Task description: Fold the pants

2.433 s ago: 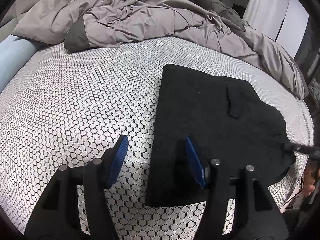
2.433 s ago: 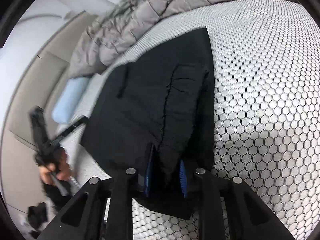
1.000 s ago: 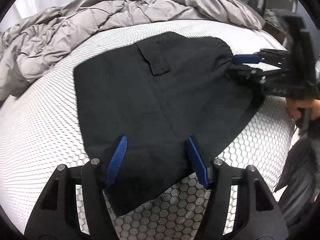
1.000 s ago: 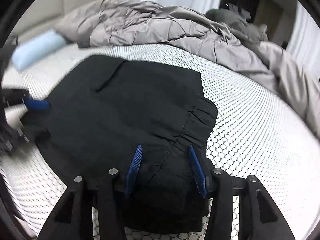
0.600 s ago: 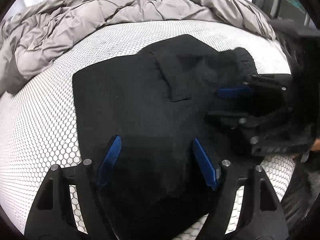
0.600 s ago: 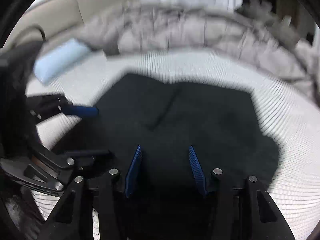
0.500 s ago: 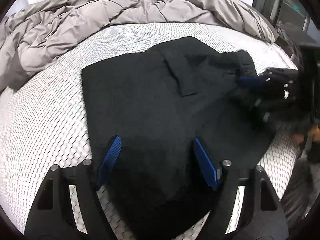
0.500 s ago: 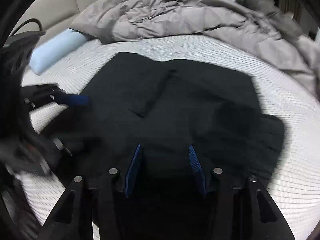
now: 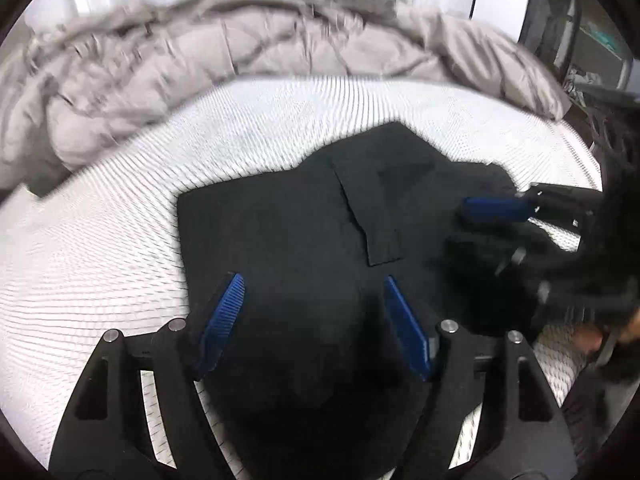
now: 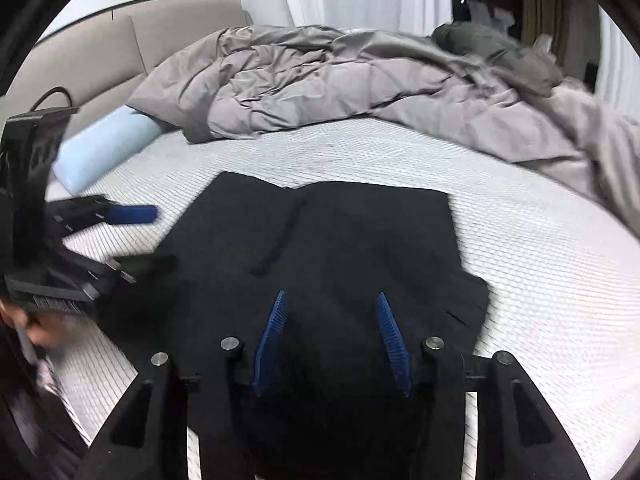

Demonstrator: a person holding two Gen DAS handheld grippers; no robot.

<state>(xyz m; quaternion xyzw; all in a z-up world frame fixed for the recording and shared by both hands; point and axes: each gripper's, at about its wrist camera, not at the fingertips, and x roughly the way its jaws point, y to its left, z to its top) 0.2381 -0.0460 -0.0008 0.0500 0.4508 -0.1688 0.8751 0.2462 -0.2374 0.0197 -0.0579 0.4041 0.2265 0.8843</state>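
While the black pants are laid folded flat on the white mattress, the closing left gripper and half-parted right gripper are hovered over them, nothing pinched, probably for smoothing, with a grey duvet bunched behind.

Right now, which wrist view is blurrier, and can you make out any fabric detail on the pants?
Left wrist view: motion-smeared; the duvet and the mattress weave streak. Right wrist view: sharper, blur only at the left edge around the left gripper. Both views: fisheye bends the bed edge, and the black pants read nearly flat, only seams and folds showing.
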